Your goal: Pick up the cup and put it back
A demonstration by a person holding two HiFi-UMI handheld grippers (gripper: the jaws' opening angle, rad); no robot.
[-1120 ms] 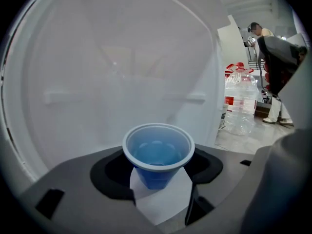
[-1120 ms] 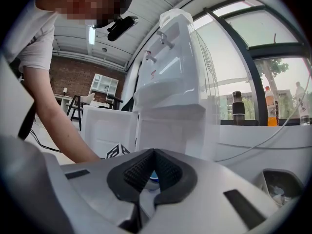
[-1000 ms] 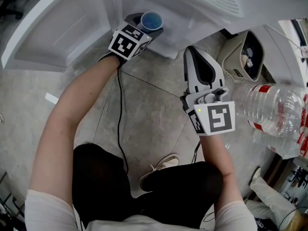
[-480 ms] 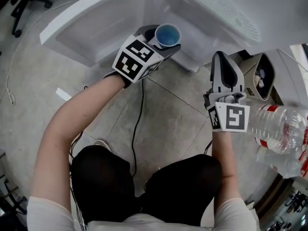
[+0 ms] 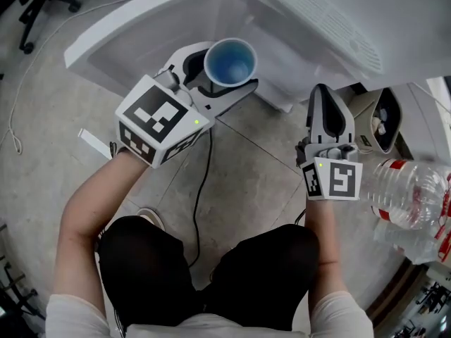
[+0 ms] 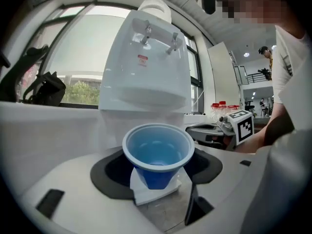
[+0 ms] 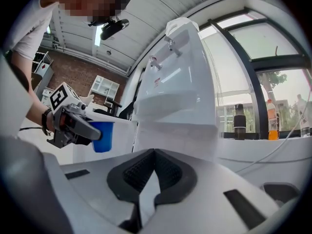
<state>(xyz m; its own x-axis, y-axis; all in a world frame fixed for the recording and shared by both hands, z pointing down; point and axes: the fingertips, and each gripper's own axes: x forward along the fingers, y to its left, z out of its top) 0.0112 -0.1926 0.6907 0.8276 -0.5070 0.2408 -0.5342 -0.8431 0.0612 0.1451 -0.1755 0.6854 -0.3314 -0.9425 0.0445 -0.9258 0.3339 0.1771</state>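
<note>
A blue plastic cup point(image 5: 230, 62) stands upright and empty between the jaws of my left gripper point(image 5: 215, 90), which is shut on its lower body. In the left gripper view the cup point(image 6: 157, 152) fills the middle, held in front of a white water dispenser point(image 6: 146, 62) with two taps. My right gripper point(image 5: 325, 108) hovers to the right, shut with nothing in it, pointing at the same dispenser point(image 7: 180, 91). From the right gripper view the held cup point(image 7: 103, 136) shows at the left, away from the dispenser.
The dispenser's white body point(image 5: 303, 20) fills the top of the head view. A large clear plastic bottle point(image 5: 409, 189) lies at the right edge, with a lined bin point(image 5: 386, 115) behind it. A black cable point(image 5: 201, 189) trails over the tiled floor.
My left gripper has lifted the cup up and nearer the head camera, away from the dispenser's foot. The right gripper has hardly moved.
</note>
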